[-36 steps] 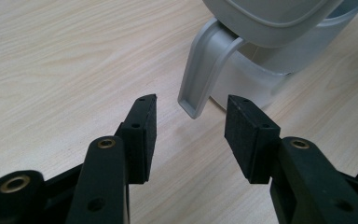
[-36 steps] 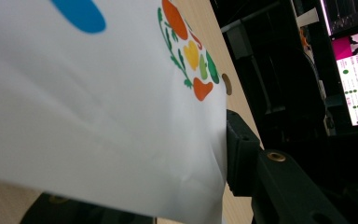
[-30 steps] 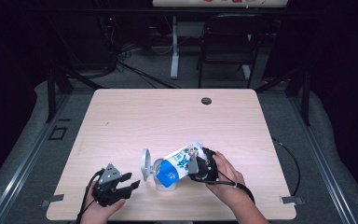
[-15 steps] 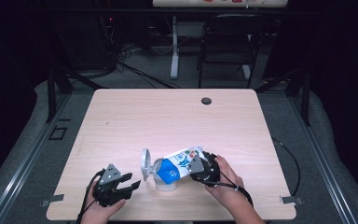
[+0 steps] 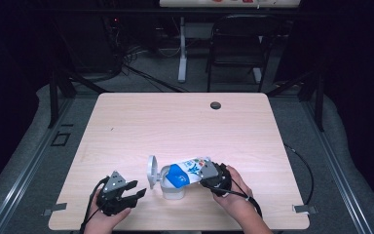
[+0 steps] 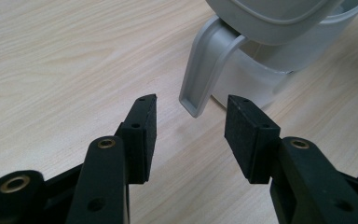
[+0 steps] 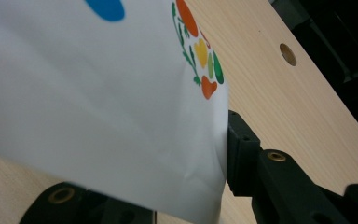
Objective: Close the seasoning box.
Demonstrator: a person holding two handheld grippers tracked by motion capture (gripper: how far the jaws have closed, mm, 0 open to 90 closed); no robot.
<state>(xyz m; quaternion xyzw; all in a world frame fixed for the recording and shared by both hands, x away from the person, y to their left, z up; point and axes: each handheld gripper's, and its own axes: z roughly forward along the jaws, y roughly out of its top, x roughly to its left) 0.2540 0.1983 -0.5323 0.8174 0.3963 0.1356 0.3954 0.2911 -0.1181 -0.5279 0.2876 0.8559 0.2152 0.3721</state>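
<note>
Carton tipped over jug near table's front edge, pouring | right gripper clamps carton | left gripper wide, empty, by jug handle to steady

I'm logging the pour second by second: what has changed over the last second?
Hardly anything. The right gripper stays clamped on the white carton with blue and orange print, tipped over the grey plastic lidded jug; it may have eased slightly nearer the person. The left gripper stays open beside the jug's handle, apart from it.
</note>
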